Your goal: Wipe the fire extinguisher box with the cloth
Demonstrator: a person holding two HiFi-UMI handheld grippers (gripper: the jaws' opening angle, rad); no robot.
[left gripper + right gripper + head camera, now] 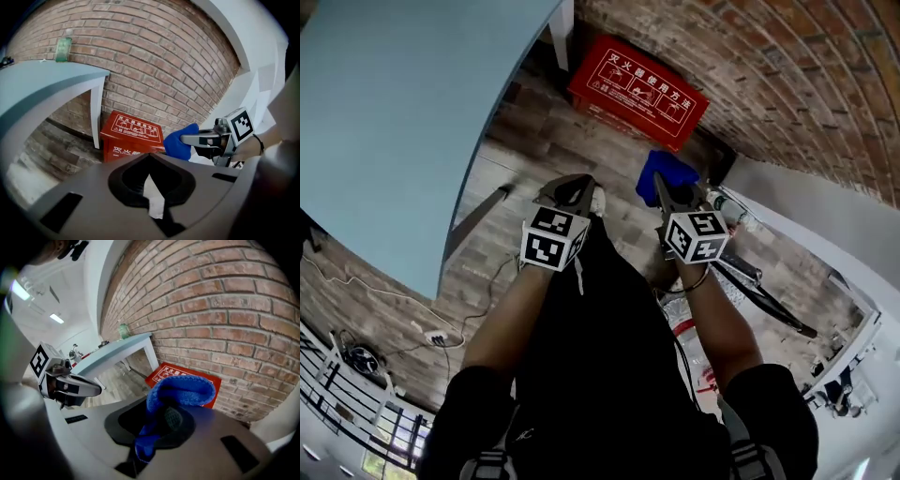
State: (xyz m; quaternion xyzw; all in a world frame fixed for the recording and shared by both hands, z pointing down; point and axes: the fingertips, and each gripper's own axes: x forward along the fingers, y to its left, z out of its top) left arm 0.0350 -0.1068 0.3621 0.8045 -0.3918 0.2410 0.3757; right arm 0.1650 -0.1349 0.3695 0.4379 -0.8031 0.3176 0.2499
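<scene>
The red fire extinguisher box [637, 91] stands on the floor against the brick wall, white print on its lid. My right gripper [668, 194] is shut on a blue cloth [666, 174], held in the air short of the box. In the right gripper view the cloth [180, 391] bulges out over the jaws and hides their tips, with the box [197, 377] behind it. My left gripper [571, 191] is level with the right one, shut and holding nothing. The left gripper view shows the box [131, 136] ahead and the cloth [179, 141] to its right.
A light blue table [403, 122] with a white leg [97, 112] stands left of the box, a green bottle [63, 49] on it. Brick wall [769, 66] runs behind. Cables and a power strip [439, 337] lie on the wooden floor at left. A dark pole [769, 302] lies at right.
</scene>
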